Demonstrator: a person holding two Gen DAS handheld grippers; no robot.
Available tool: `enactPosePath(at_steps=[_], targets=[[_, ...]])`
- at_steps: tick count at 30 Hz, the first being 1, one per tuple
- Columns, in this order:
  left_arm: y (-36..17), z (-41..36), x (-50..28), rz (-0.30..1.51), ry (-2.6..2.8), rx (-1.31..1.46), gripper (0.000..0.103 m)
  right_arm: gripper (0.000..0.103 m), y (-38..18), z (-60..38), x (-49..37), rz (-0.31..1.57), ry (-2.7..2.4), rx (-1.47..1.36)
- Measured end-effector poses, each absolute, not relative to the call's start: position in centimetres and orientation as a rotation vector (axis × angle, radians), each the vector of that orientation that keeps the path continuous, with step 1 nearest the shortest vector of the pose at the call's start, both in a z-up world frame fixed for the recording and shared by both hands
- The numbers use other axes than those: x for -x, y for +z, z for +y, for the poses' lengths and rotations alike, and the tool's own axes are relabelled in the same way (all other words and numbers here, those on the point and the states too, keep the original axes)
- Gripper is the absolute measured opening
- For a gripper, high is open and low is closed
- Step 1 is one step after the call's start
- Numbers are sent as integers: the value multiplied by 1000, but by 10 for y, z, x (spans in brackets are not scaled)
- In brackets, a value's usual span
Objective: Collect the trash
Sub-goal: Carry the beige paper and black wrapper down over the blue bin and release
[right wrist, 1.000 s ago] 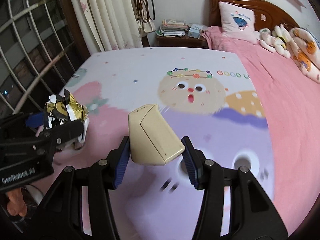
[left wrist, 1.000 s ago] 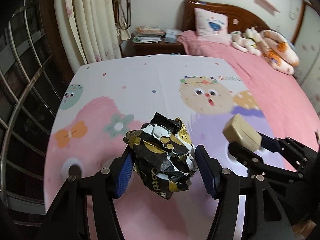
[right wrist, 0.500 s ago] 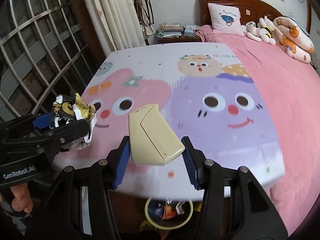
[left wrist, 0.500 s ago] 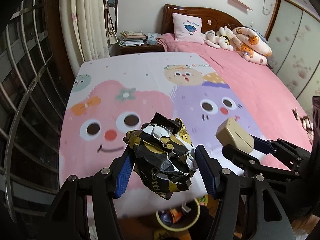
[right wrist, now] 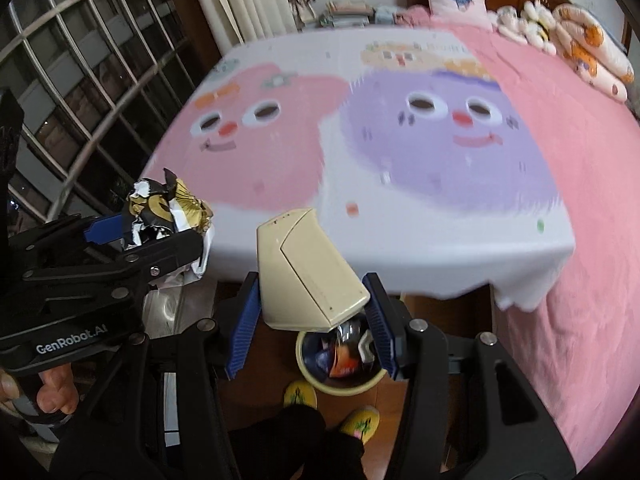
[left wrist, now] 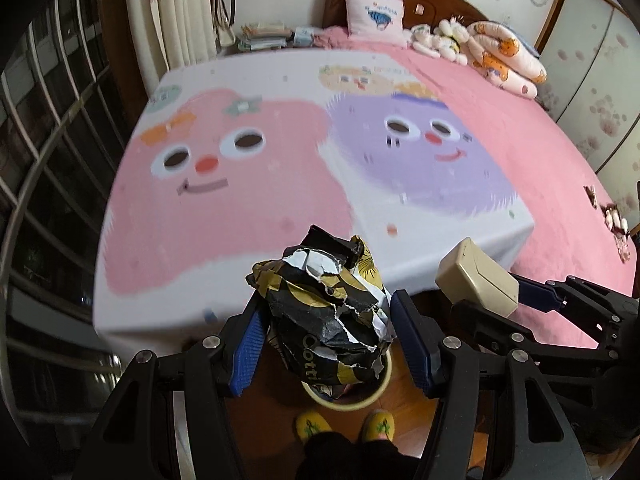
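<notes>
1. The crumpled black-and-gold wrapper (left wrist: pixel 328 312) sits between the blue pads of the left gripper (left wrist: pixel 326 332), which is clamped on it from both sides; the wad bulges out past the fingertips and above them.
2. Straight below that wad, behind the fingers, is the pale yellow trash bin (left wrist: pixel 348 398) on the wooden floor; only its near rim shows in the left wrist view, the rest hidden by the wrapper.
3. The beige plastic box (right wrist: pixel 308 272) is pinched between the blue pads of the right gripper (right wrist: pixel 312 320), its narrow end tilted up and beyond the fingertips.
4. Under the box's lower corner, between the right fingers, the bin's opening shows coloured scraps already inside.
5. In the right wrist view the left gripper and its wrapper lie off to the left of the right fingers; the person's hand (right wrist: pixel 40 394) grips that tool's handle at the lower left.
6. Two yellow slippers (right wrist: pixel 332 408) stand on the floor just nearer than the bin, below both sets of fingers.
7. Beyond the fingertips spreads the cartoon-face sheet (left wrist: pixel 280 152), pink and purple, draped over the end of the pink bed (left wrist: pixel 532 152).
8. At the far end are a pillow (left wrist: pixel 374 14) and stuffed toys (left wrist: pixel 440 36) against the wooden headboard; curtains (left wrist: pixel 176 16) hang to the far left.
</notes>
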State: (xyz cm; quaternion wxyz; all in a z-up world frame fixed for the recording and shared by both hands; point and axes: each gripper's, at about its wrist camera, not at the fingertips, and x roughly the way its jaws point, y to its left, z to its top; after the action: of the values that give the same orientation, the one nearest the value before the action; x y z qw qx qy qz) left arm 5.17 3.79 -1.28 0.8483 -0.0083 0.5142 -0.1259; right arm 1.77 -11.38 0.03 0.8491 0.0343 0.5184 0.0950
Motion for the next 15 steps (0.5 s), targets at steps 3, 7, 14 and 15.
enactPosePath(at_steps=[3,7,14,15], targets=[[-42,24,-39,1132,-257,14,61,48,-26,-125,-5,1145,203,-82],[-85,8,-24,1188,-233,12,61,48,-74,-143,4,1232,216,-104],[-175,-14,-19,1279,-227,17,63,48,-182,-178,6,1347,182,-204],[-190,-17,-20,1291,-227,21,63,48,-201,-183,5,1364,174,-223]])
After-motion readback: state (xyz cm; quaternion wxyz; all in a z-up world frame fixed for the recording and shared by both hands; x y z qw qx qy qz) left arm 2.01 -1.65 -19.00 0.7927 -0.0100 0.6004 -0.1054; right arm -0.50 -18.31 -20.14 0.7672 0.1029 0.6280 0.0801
